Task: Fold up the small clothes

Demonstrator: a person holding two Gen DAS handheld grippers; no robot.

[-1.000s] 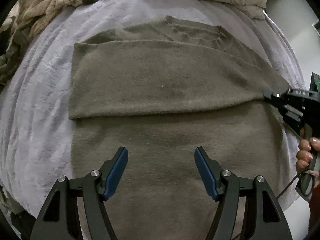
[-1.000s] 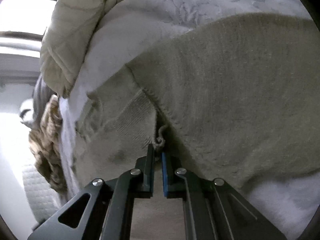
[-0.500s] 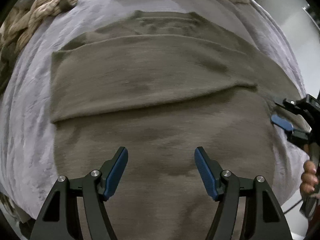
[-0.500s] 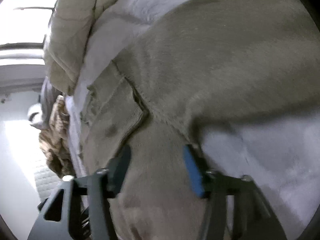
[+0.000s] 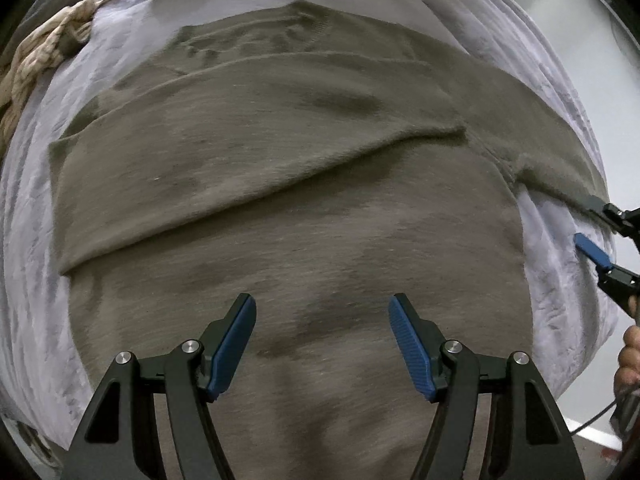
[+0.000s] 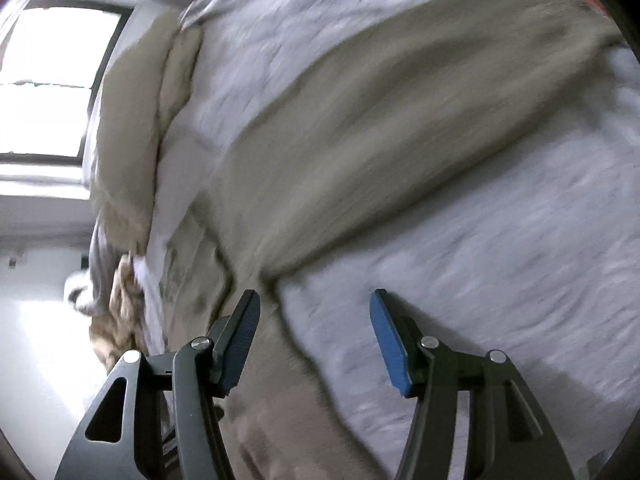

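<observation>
An olive-brown knit sweater (image 5: 280,220) lies spread on a pale lilac bedsheet (image 5: 28,240). One sleeve (image 5: 240,152) is folded across its chest, and the other sleeve (image 5: 560,168) runs out to the right. My left gripper (image 5: 322,332) hovers open over the sweater's lower body, holding nothing. My right gripper (image 5: 592,228) is at the far right edge, open, beside the right sleeve's end. In the right wrist view the right gripper (image 6: 314,332) is open above the sheet, with the sweater (image 6: 380,140) stretching away ahead, blurred by motion.
A beige quilted blanket (image 6: 132,128) lies along the head of the bed. A tan patterned garment (image 5: 36,64) is bunched at the upper left. A bright window (image 6: 56,80) shows beyond the bed. A hand (image 5: 628,360) holds the right gripper's handle.
My right gripper, shut on the sleeve's end a second ago, has opened and drawn back off it. The left gripper has moved forward over the sweater, staying open.
</observation>
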